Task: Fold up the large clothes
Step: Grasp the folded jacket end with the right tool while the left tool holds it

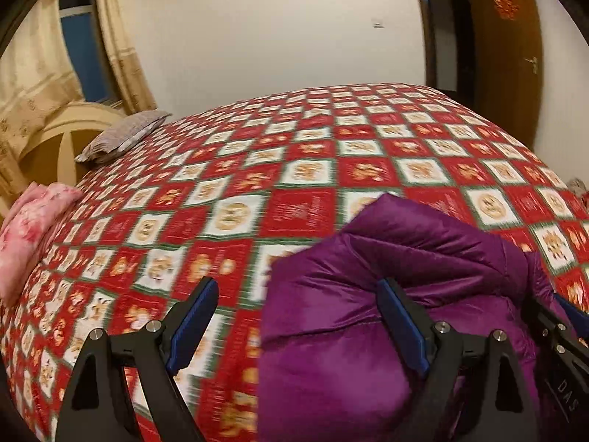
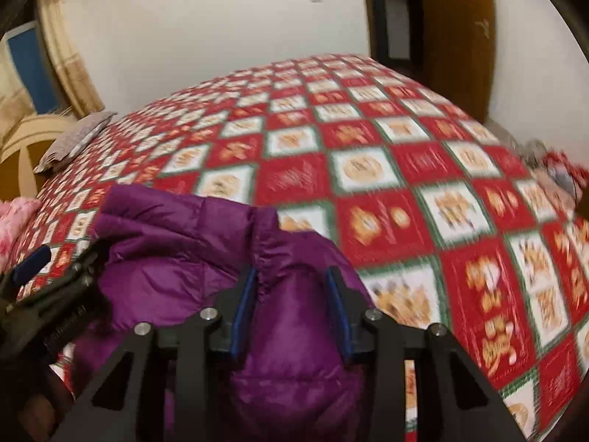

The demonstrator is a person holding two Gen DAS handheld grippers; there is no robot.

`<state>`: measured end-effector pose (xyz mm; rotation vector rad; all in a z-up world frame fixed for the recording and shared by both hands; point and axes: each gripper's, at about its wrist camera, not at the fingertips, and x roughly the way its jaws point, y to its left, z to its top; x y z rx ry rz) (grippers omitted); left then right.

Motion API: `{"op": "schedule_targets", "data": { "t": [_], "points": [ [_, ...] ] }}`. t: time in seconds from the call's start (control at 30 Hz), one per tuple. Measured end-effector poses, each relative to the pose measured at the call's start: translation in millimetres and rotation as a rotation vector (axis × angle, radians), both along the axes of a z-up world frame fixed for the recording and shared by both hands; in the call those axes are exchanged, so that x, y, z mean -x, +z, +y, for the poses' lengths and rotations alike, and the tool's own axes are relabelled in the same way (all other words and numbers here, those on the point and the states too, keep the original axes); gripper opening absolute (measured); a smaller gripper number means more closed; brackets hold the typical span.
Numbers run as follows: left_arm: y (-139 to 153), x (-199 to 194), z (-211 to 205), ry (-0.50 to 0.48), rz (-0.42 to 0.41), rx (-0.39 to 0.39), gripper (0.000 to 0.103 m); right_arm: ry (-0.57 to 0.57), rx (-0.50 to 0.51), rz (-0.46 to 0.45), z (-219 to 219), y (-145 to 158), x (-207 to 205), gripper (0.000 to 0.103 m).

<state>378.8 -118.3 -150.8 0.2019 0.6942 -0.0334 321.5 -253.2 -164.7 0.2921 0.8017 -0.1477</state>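
Motion blur smears the bedspread [image 1: 257,169] pattern, so its small motifs cannot be read. The purple jacket [image 2: 176,258] runs off the near edge in both views, its lower part hidden behind the right hand-held gripper [image 2: 292,276]. At left, the frame crops the pink pillow [image 1: 29,228].

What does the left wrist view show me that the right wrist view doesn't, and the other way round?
Only the left wrist view: the left gripper open, its jaws wide over the bedspread and the jacket's edge, nothing pinched; also most of the pink pillow.
Only the right wrist view: the right gripper with a bunched fold of the purple jacket between its pads; a cluttered pile at the bed's right edge.
Both: jacket, bedspread, grey pillow, curtain, door.
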Motion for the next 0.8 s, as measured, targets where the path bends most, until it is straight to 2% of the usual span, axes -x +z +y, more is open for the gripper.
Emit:
{"op": "schedule_targets", "data": {
  "t": [0.13,0.37,0.8],
  "points": [
    [-14,-1,-23,-0.031,-0.002,-0.076,0.091,-0.019,0.023,-0.014,-8,-6,8,0.042],
    [-29,-12,-11,-0.004,0.043,0.011,0.098,-0.014,0.012,-0.018,-8,-16,4,0.044],
    [-42,-15,-11,-0.01,0.067,0.009,0.099,-0.011,0.026,0.0,-7,-29,0,0.046]
  ]
}}
